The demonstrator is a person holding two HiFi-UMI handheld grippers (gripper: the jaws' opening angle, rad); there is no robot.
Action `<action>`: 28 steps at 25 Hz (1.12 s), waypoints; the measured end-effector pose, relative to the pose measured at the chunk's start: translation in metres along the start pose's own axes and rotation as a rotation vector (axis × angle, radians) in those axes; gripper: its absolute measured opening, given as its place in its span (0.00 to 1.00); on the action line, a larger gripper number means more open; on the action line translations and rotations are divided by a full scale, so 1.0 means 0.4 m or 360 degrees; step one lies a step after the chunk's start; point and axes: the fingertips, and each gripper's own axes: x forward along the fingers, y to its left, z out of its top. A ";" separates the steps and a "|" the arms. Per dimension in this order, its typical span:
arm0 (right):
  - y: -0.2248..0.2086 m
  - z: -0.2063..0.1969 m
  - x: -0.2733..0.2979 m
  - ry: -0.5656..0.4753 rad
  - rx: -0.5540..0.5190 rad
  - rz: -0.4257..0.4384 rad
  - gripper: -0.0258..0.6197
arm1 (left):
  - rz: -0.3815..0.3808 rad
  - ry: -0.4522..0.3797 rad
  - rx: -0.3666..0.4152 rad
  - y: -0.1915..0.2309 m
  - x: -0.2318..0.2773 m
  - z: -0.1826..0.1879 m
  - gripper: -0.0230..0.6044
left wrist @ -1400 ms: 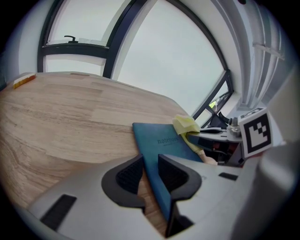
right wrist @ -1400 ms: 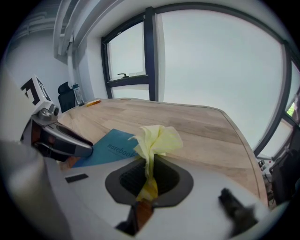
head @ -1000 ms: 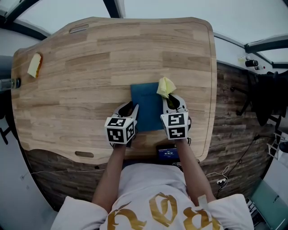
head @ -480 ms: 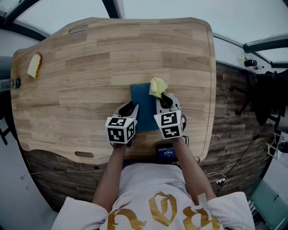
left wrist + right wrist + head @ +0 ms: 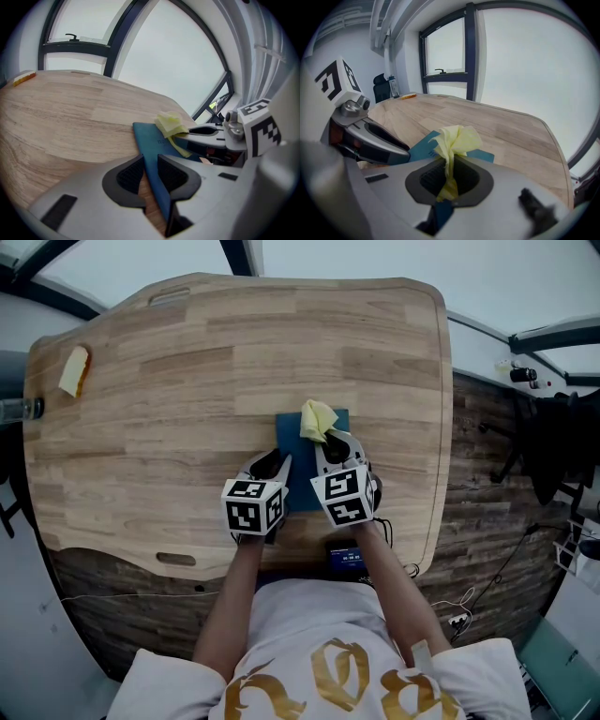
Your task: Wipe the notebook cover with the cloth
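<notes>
A blue notebook (image 5: 302,465) lies flat on the wooden table (image 5: 187,381), near the front edge. My left gripper (image 5: 274,467) is shut on the notebook's left edge, and in the left gripper view the blue cover (image 5: 150,140) runs between the dark pads (image 5: 129,176). My right gripper (image 5: 330,448) is shut on a crumpled yellow cloth (image 5: 317,420) and holds it on the cover's upper middle. In the right gripper view the cloth (image 5: 457,138) sticks up from between the jaws, with the notebook (image 5: 423,146) under it.
A yellow and orange sponge (image 5: 73,371) lies at the table's far left, next to a bottle (image 5: 14,411) at the edge. A small dark device (image 5: 345,557) sits at the near edge by the person's body. A dark chair (image 5: 553,437) stands off to the right.
My right gripper has carried the yellow cloth leftwards over the cover, from the notebook's right edge to its middle. The left gripper and the notebook have stayed put.
</notes>
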 end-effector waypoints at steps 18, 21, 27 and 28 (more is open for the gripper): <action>0.098 0.039 0.037 0.0028 -0.0113 0.0242 0.10 | -0.0059 0.0039 -0.0073 0.010 -0.003 0.001 0.18; 0.102 0.036 0.032 0.0032 -0.0129 0.0258 0.10 | -0.0067 0.0041 -0.0082 0.006 -0.002 0.001 0.17; 0.116 0.019 0.020 0.0047 -0.0145 0.0283 0.10 | -0.0067 0.0042 -0.0083 0.009 0.000 0.000 0.17; 0.118 0.016 0.017 0.0049 -0.0145 0.0285 0.10 | -0.0068 0.0042 -0.0084 0.009 0.000 -0.001 0.17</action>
